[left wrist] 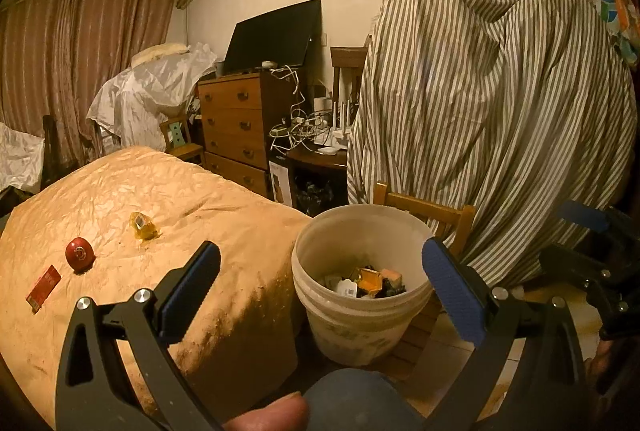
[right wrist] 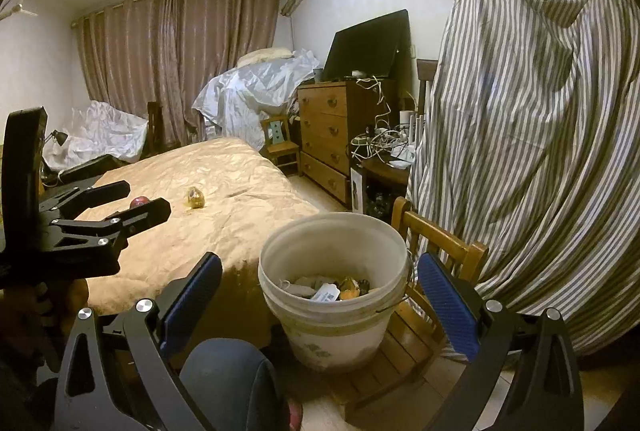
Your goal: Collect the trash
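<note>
Trash is seen piled inside the white bucket point(left wrist: 362, 305). Left gripper point(left wrist: 320, 287) and right gripper point(right wrist: 320, 295) are held spread wide, empty, near it.

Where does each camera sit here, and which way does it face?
Left wrist: rides the open left gripper, facing the bucket beside the bed; its fingers, a fingertip and a knee show.
Right wrist: rides the open right gripper, facing the same bucket; a knee and the left gripper show.
Shared: bucket, bed, striped sheet, dresser.
</note>
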